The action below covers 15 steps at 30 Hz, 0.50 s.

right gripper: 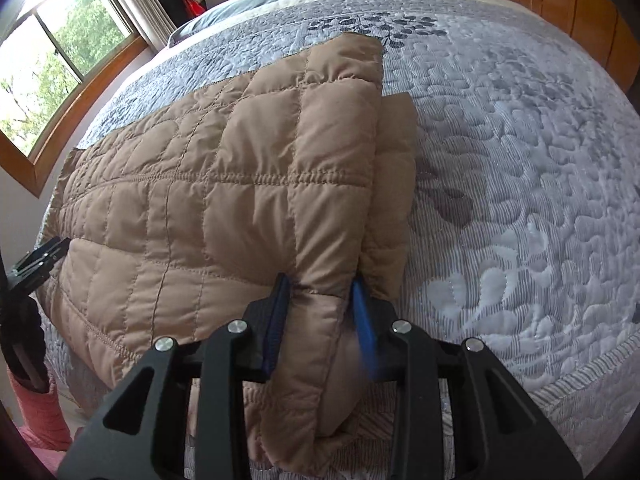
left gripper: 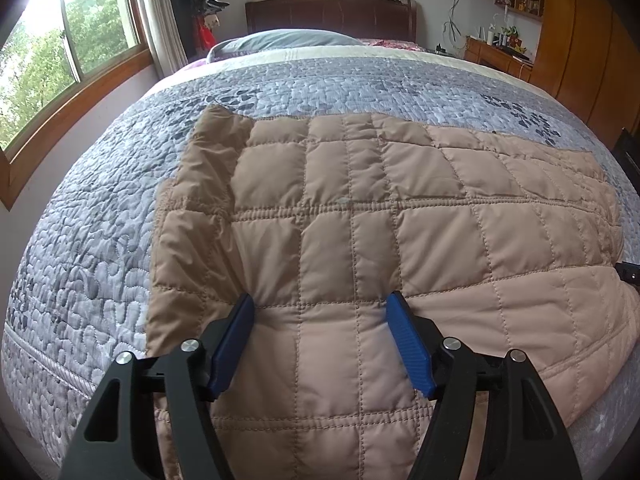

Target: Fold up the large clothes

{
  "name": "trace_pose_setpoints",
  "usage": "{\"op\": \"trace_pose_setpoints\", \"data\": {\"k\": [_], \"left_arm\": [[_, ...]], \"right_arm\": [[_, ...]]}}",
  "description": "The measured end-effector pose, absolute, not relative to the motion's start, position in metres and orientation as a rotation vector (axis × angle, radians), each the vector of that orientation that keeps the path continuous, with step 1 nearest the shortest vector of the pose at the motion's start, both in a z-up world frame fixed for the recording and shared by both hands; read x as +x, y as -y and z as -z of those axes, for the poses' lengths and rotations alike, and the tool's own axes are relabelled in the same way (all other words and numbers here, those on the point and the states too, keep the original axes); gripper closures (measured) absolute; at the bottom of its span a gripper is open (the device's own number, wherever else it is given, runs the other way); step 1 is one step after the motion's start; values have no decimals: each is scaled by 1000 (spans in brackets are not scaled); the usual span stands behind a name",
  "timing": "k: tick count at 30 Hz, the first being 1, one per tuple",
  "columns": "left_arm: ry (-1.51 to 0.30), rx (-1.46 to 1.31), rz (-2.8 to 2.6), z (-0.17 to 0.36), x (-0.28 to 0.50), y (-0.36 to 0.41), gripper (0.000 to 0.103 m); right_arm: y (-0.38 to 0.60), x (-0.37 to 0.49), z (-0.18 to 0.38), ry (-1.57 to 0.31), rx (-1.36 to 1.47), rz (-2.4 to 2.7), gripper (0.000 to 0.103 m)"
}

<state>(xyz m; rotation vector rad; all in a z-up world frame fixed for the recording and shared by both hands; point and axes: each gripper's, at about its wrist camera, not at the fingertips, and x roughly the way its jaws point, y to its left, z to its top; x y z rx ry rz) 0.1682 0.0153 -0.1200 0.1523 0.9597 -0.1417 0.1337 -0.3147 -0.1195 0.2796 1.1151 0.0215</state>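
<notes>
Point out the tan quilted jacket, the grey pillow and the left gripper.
tan quilted jacket (left gripper: 360, 208): left wrist view, on the stitched seam across its middle.
grey pillow (left gripper: 288, 38): left wrist view, on its top surface by the headboard.
left gripper (left gripper: 320, 300): left wrist view, midway between its blue fingertips, over the jacket.

Tan quilted jacket (left gripper: 360, 216) lying on bed, partly folded.

Fabric: light brown, puffy, stitched in a grid of rectangular panels, with one gathered seam band running across it. Spread mostly flat; near edge hangs over the bed's edge. Left wrist view: a narrower folded strip lies along its left side, creased. Right wrist view: jacket (right gripper: 224, 184) has its right edge doubled over into a thick roll, a lower layer showing just beside it.
</notes>
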Motion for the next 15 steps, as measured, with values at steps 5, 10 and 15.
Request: {"op": "trace_pose_setpoints", "data": {"k": [5,10,15], "left_arm": [[-958,108,102,103,147,-27,34],[-960,21,45,89,105,-54,34],[-1024,-180,2,97,76,-91,34]], "right_arm": [[317,132,121,-1105,293,-29,72],[318,131,121,-1096,295,-33,72],[320,128,121,-1087,309,-44,72]]}}
